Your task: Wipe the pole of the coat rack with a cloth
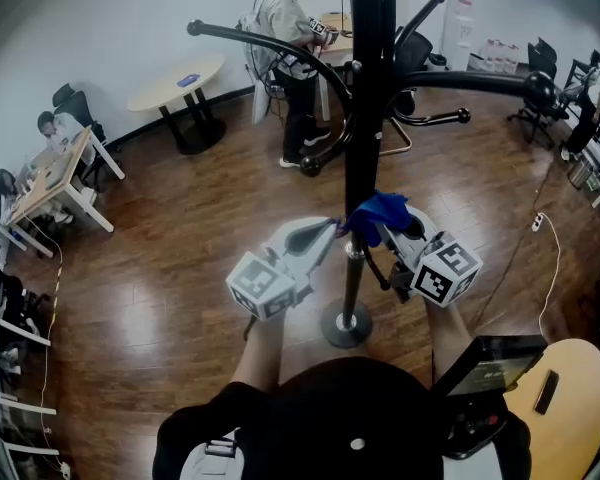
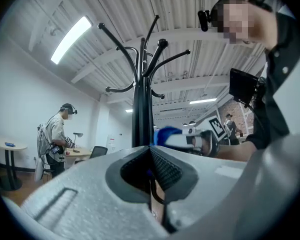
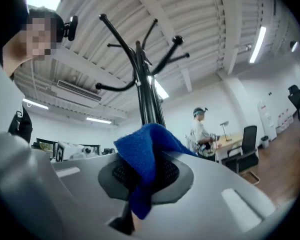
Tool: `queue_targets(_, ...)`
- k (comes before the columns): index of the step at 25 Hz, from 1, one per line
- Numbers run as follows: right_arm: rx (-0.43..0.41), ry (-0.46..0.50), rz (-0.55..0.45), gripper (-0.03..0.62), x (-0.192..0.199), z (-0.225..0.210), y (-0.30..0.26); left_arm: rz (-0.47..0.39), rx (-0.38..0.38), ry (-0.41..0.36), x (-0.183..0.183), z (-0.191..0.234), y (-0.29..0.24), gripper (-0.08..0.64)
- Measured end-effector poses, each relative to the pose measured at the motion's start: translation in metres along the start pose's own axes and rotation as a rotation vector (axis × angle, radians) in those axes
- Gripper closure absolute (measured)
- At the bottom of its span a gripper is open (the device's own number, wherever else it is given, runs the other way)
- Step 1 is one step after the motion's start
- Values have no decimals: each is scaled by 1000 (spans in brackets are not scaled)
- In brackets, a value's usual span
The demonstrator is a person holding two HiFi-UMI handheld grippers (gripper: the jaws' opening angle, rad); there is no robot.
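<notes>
A person is holding a two-jaw gripper in each hand at a tall black metal coat rack pole [image 1: 362, 118]; the right gripper [image 1: 388, 234] is clenching a bunched blue terry cloth [image 1: 384, 210], apparently pressing it against the pole below the curved hooks; the left gripper [image 1: 326, 234], jaws drawn together on nothing I can make out, is pointing at the pole just beside the cloth; the loosely bunched cloth may be slipping free mid-stroke; hard sideways pressure may be rocking the rack on its small round base [image 1: 347, 325].
</notes>
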State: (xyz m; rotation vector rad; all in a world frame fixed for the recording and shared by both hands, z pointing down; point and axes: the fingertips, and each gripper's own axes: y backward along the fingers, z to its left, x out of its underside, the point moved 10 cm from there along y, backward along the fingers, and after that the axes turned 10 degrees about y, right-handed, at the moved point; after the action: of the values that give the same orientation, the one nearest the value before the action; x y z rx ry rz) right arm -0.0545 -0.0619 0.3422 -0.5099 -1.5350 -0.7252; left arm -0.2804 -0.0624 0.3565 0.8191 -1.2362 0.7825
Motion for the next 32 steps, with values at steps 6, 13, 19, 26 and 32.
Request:
queue_targets(6, -123, -65, 351, 565, 67, 4, 4, 11, -7, 15, -4, 4, -5, 565)
queue_targets(13, -202, -209, 479, 564, 80, 9, 28, 7, 0, 5, 1, 9, 1, 563)
queue_targets(19, -98, -78, 437, 563, 76, 15, 18, 1, -28, 25, 2, 9, 11, 565)
queue_targets(26, 30, 37, 20, 563, 3, 19, -4, -5, -50, 5, 3, 14, 18, 565)
queue_targets(32, 30, 156, -227, 563, -103, 22, -24, -12, -53, 6, -6, 8, 20, 565)
